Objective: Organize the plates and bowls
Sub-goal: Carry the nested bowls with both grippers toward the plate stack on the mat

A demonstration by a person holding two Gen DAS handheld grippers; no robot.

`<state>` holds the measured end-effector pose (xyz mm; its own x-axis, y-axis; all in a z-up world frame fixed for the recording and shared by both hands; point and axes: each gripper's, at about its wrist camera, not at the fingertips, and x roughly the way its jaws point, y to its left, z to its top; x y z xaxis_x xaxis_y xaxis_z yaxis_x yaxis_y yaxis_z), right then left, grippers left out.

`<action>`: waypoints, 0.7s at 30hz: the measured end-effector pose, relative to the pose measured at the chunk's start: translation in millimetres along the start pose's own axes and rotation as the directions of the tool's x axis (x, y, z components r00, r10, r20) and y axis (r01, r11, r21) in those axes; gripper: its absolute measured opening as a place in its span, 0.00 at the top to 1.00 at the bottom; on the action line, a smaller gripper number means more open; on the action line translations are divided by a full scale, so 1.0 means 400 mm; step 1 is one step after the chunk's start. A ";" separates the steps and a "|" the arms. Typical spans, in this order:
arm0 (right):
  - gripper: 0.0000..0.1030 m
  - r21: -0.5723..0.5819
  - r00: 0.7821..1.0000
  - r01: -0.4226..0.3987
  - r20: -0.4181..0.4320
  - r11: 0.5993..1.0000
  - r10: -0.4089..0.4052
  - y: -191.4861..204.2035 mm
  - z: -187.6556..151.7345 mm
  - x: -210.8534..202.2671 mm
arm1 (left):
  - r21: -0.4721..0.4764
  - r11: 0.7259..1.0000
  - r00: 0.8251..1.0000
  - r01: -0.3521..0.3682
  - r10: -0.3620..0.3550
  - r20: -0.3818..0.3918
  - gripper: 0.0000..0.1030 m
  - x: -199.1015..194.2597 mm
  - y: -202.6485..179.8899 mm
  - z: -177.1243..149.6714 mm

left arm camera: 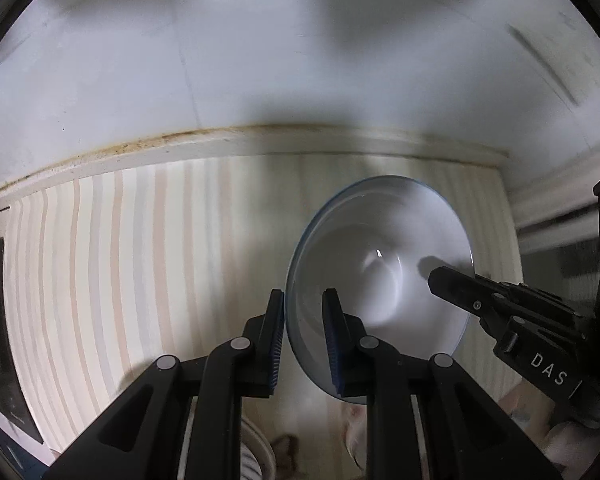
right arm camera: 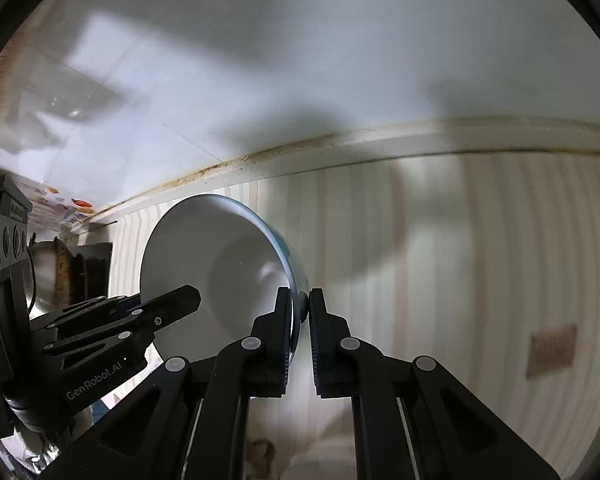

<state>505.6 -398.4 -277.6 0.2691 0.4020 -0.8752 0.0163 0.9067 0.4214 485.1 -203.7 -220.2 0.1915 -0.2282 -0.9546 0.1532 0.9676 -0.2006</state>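
The left gripper [left arm camera: 303,340] points forward, its two black fingers with blue ribbed pads [left arm camera: 334,344] set a little apart, one on each side of the rim of the bowl [left arm camera: 380,264]. The right gripper [right arm camera: 300,336] reaches from the opposite side, its fingers nearly together, pinching the same rim. Each gripper shows in the other's view, angled inward toward it.

Striped table [left arm camera: 112,248] runs to a stained back ledge [left arm camera: 148,146]. White wall [left arm camera: 260,40] behind, shadowed. Far left in right wrist view: printed carton [right arm camera: 60,208], metal pot [right arm camera: 44,276], dark block [right arm camera: 94,268]. Brown patch [right arm camera: 552,350] on table, right side, blurred.
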 end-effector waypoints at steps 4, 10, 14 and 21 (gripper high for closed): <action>0.90 0.020 0.999 0.025 0.025 0.999 -0.026 -0.004 -0.099 -0.086 | 0.058 0.998 1.000 0.011 -0.011 -0.008 0.84 -0.036 -0.074 -0.073; 0.90 0.071 0.998 0.049 0.031 0.996 -0.051 -0.048 -0.253 -0.176 | 0.119 0.992 0.998 0.044 -0.037 -0.055 0.84 -0.037 -0.140 -0.189; 0.90 0.113 0.998 0.055 -0.001 0.992 -0.055 -0.097 -0.341 -0.181 | 0.154 0.987 0.994 0.040 -0.025 -0.102 0.84 0.003 -0.172 -0.246; 0.90 0.163 0.996 0.063 -0.079 0.985 -0.050 -0.150 -0.437 -0.109 | 0.176 0.984 0.985 0.016 0.014 -0.170 0.84 0.065 -0.182 -0.293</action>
<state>324.4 -448.0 -306.3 0.1910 0.3646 -0.9114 0.1894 0.8973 0.3987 365.2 -267.3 -256.5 0.0258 -0.1926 -0.9809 0.3246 0.9297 -0.1740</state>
